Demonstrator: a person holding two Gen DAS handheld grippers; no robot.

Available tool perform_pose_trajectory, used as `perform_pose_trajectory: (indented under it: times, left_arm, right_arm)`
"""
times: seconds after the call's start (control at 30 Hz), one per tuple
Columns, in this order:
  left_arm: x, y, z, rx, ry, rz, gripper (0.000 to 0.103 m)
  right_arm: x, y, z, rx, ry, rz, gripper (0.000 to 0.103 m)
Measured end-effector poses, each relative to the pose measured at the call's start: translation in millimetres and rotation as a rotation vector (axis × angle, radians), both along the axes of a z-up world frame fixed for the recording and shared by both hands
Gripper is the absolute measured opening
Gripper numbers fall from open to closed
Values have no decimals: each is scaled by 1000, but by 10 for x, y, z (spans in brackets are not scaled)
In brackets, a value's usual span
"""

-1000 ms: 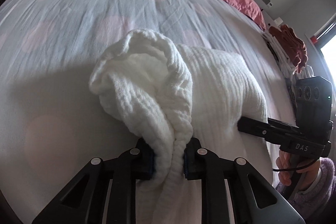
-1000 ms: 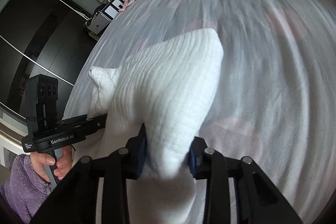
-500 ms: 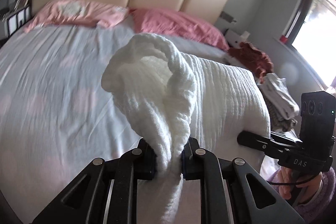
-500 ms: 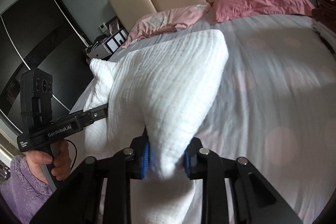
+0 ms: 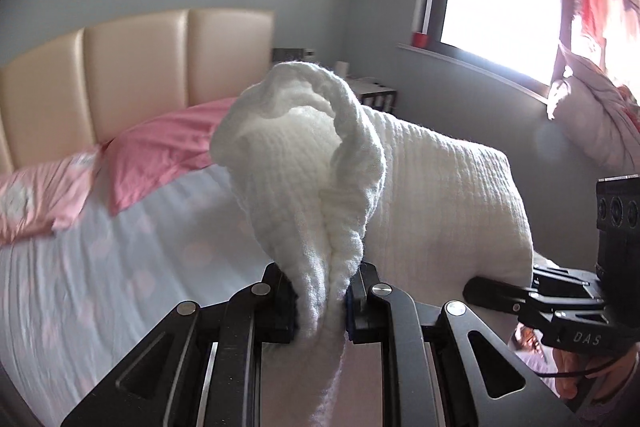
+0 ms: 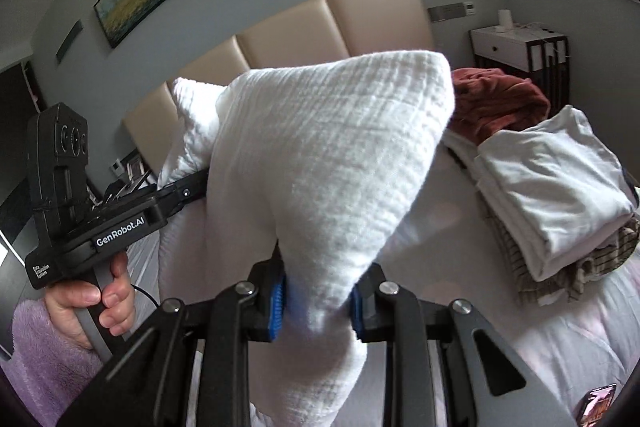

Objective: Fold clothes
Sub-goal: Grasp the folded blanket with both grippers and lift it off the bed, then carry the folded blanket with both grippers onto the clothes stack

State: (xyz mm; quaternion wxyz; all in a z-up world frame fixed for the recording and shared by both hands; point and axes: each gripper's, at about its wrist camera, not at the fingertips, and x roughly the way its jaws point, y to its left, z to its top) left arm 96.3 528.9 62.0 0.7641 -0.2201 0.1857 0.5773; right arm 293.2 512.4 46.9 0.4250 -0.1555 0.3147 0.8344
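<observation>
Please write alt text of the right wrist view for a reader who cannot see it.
The right tongs pinch a white textured cloth, held up above the bed; the left tongs grip its other end. Behind lie a stack of folded clothes and a beige headboard.

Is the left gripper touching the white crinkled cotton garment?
Touching. The left wrist view shows the left gripper with its fingers pressed on a bunched fold of the white crinkled cotton garment.

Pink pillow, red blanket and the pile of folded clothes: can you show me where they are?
Pink pillow (image 5: 168, 143): left wrist view, middle of its top face.
Red blanket (image 6: 500, 103): right wrist view, middle of the crumpled heap.
Pile of folded clothes (image 6: 552, 183): right wrist view, top white garment.
</observation>
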Motion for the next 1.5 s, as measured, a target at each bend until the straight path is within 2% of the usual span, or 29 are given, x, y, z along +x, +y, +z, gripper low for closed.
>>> perform_pose_trajectory:
  times: [0.2,0.4,0.63,0.77,0.97,1.2,1.3,1.37,1.43,1.5]
  left_arm:
    - [885,883,401,26,120,-159,18]
    - [1683,1692,511,19,226,-303,18]
    - [2684,2414,169,-35,275,-452,18]
    - [3125,2724,-190,-91,291,-519,18]
    - [3450,2999,-718,-180,321,-579,18]
    - [3475,3247,-1141,-266,326,-561,19]
    - [3471,3280,-1215,-300,331,-532,23]
    - [3478,3255,-1132,-295,332,-529,24]
    - [3481,3230,-1011,-280,343,-509,32]
    - [3477,3212,-872,-262,356,-481,33]
  right_arm:
    - [832,428,129,-19,98,-162,24]
    - [1513,964,68,-45,154,-317,24]
    - [2113,1473,-226,-113,121,-473,24]
    - [2382,1693,-533,-171,100,-534,24]
    - [2645,1892,-1027,-272,110,-574,24]
    - [2733,1915,-1298,-334,156,-583,28]
    - [2808,1889,-1326,-353,199,-573,36]
    - [2863,1839,-1303,-363,210,-571,41]
    - [2910,1767,-1255,-366,211,-573,46]
    - [2935,1661,-1170,-355,193,-578,48]
